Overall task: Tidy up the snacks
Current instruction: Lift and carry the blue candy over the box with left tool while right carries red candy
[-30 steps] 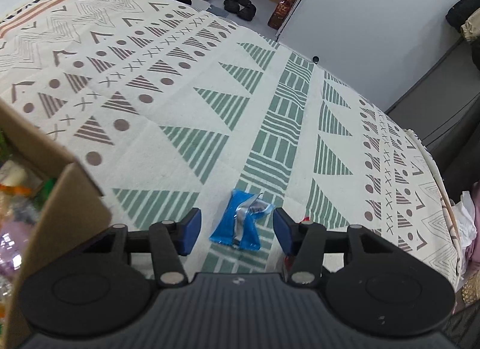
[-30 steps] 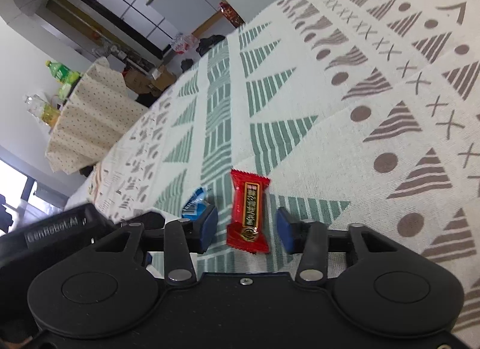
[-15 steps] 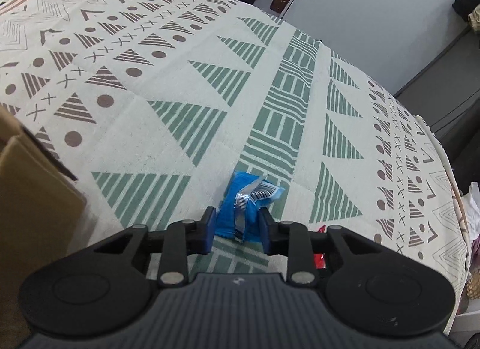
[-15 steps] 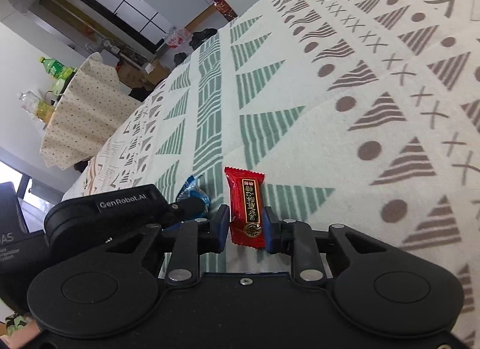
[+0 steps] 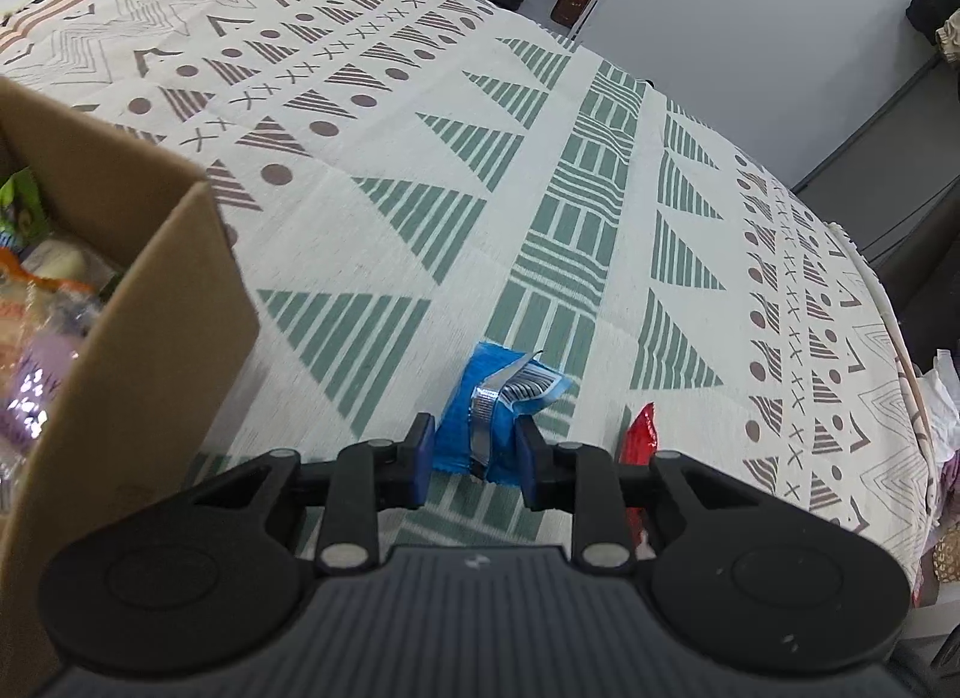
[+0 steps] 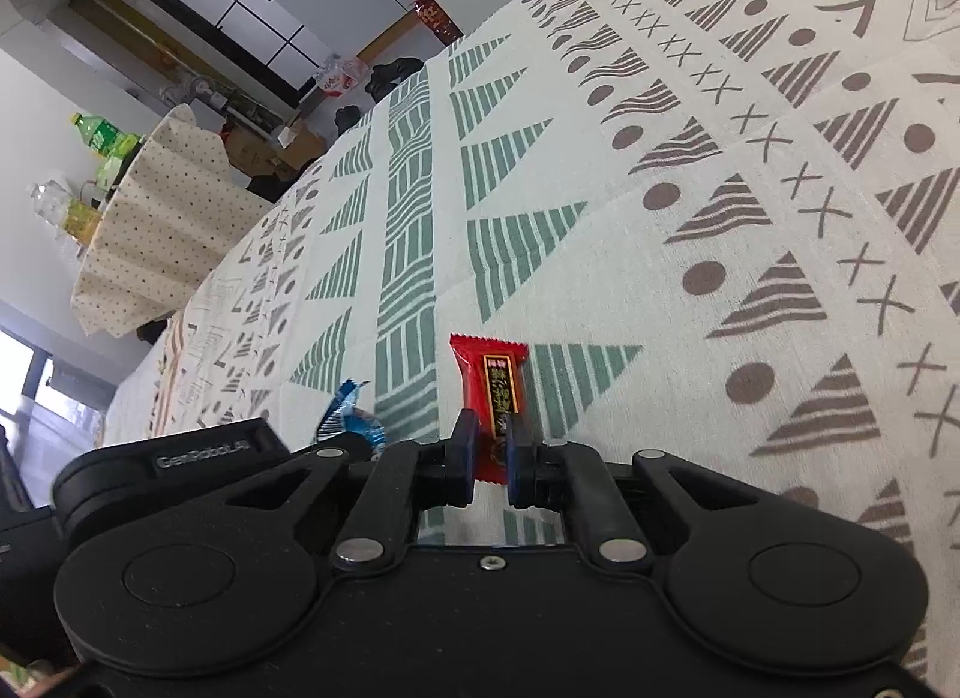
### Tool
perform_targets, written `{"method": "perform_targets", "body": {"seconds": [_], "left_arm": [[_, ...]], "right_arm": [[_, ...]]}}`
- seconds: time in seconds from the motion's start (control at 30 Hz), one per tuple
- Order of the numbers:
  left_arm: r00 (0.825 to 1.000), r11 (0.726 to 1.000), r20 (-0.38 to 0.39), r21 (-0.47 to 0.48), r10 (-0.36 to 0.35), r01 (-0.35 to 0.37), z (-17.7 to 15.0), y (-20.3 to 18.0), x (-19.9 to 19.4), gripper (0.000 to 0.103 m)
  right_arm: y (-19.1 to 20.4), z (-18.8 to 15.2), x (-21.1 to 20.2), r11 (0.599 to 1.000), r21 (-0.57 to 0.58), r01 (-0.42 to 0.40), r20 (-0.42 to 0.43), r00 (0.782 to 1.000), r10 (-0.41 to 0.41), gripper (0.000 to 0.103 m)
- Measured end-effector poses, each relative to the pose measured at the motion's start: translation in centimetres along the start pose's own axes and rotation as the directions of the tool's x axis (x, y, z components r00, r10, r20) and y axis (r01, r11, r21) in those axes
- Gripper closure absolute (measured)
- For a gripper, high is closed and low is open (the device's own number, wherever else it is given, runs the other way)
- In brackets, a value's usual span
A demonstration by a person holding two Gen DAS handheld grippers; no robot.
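Snacks sit in both of your grippers. Your left gripper is clamped on the blue snack packet, its blue pads pressing the packet's two sides while the far end, with a silver seam and a barcode flap, sticks forward over the patterned cloth covering the bench. Whether the packet is lifted clear of the cloth you cannot tell from this view. Your right gripper is clamped on the red snack packet, the pads squeezing its near end while the crimped far end points away across the green triangles of the cloth.

The two grippers are just beside each other: in the left wrist view the red packet shows at the right of your left gripper's finger, and in the right wrist view the blue packet peeks over the left gripper's black body.

At the left edge of the left wrist view, a cardboard box stands on the cloth, with more wrapped snacks inside, blurred.
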State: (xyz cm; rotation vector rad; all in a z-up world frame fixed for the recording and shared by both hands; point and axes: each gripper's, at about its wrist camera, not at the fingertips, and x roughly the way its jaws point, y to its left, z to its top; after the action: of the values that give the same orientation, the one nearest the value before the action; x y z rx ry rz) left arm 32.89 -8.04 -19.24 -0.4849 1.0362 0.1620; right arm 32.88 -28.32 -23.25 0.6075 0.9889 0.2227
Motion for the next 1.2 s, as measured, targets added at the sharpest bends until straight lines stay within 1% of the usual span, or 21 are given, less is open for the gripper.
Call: {"method": "perform_targets", "body": {"seconds": [0.1, 0.13, 0.2, 0.3, 0.4, 0.5, 0.63, 0.7, 0.8, 0.97, 1.0, 1.03, 1.1, 1.13, 1.2], "left_arm": [[1.0, 1.0, 0.008, -0.001, 0.003, -0.003, -0.2, 0.3, -0.5, 0.076], [1.0, 1.0, 0.01, -0.002, 0.004, -0.004, -0.2, 0.5, -0.5, 0.076], [1.0, 1.0, 0.01, -0.003, 0.008, -0.008, -0.2, 0.6, -0.5, 0.076], [1.0, 1.0, 0.009, -0.002, 0.009, -0.009, -0.1, 0.7, -0.2, 0.076], [1.0, 1.0, 0.005, -0.003, 0.016, -0.016, 0.1, 0.8, 0.1, 0.076], [1.0, 1.0, -0.024, 0.006, 0.016, -0.016, 0.2, 0.6, 0.8, 0.075], [0.999, 0.998, -0.028, 0.04, 0.044, -0.042, 0.5, 0.1, 1.3, 0.07], [0.999, 0.998, -0.031, 0.039, 0.043, -0.042, 0.6, -0.1, 1.6, 0.064], [0.999, 0.998, -0.02, 0.045, 0.046, -0.045, 0.7, -0.3, 2.1, 0.063], [0.999, 0.998, -0.003, 0.045, 0.048, -0.048, 0.4, -0.6, 2.3, 0.064], [0.999, 0.998, -0.002, 0.046, 0.047, -0.047, 0.4, -0.7, 2.3, 0.066], [0.999, 0.998, -0.003, 0.047, 0.041, -0.041, 0.3, -0.6, 2.2, 0.069], [1.0, 0.999, -0.01, 0.042, 0.028, -0.027, 0.2, -0.5, 2.1, 0.074], [1.0, 0.999, -0.011, 0.042, 0.027, -0.026, 0.1, -0.5, 1.9, 0.074], [1.0, 0.999, -0.011, 0.04, 0.021, -0.02, -0.1, -0.5, 1.4, 0.075]], "right_arm": [[0.3, 0.0, -0.5, 1.0, -0.01, -0.001, 0.031, 1.0, 0.001, 0.085], [0.5, 0.1, -0.6, 1.0, -0.016, -0.005, 0.043, 0.999, 0.006, 0.077], [0.8, 0.5, -0.5, 1.0, -0.021, -0.01, 0.059, 0.998, 0.011, 0.067], [0.8, 0.6, -0.1, 1.0, -0.007, -0.018, 0.056, 0.998, 0.018, 0.067], [0.8, 0.3, 0.3, 1.0, -0.027, -0.008, 0.051, 0.999, 0.009, 0.065], [0.6, 0.3, 0.9, 1.0, -0.024, 0.0, 0.048, 0.999, 0.002, 0.063], [0.7, 0.6, 1.5, 1.0, -0.029, -0.006, 0.048, 0.999, 0.007, 0.062], [0.6, 0.6, 1.9, 0.999, -0.032, 0.002, 0.044, 0.999, 0.0, 0.062], [0.3, 0.6, 2.5, 1.0, -0.027, 0.004, 0.038, 0.999, -0.003, 0.062], [0.4, 0.7, 2.8, 0.998, -0.057, 0.015, 0.031, 0.999, -0.013, 0.063], [0.5, 0.7, 2.8, 0.998, -0.066, 0.024, 0.029, 0.999, -0.022, 0.065], [0.6, 0.7, 2.9, 0.996, -0.078, 0.041, 0.025, 0.999, -0.039, 0.07], [0.7, 0.7, 2.8, 0.994, -0.095, 0.059, 0.015, 0.998, -0.058, 0.076], [0.7, 0.7, 2.8, 0.994, -0.093, 0.06, 0.009, 0.998, -0.06, 0.079], [0.6, 0.5, 2.6, 0.995, -0.088, 0.052, -0.001, 0.999, -0.052, 0.08]]}}
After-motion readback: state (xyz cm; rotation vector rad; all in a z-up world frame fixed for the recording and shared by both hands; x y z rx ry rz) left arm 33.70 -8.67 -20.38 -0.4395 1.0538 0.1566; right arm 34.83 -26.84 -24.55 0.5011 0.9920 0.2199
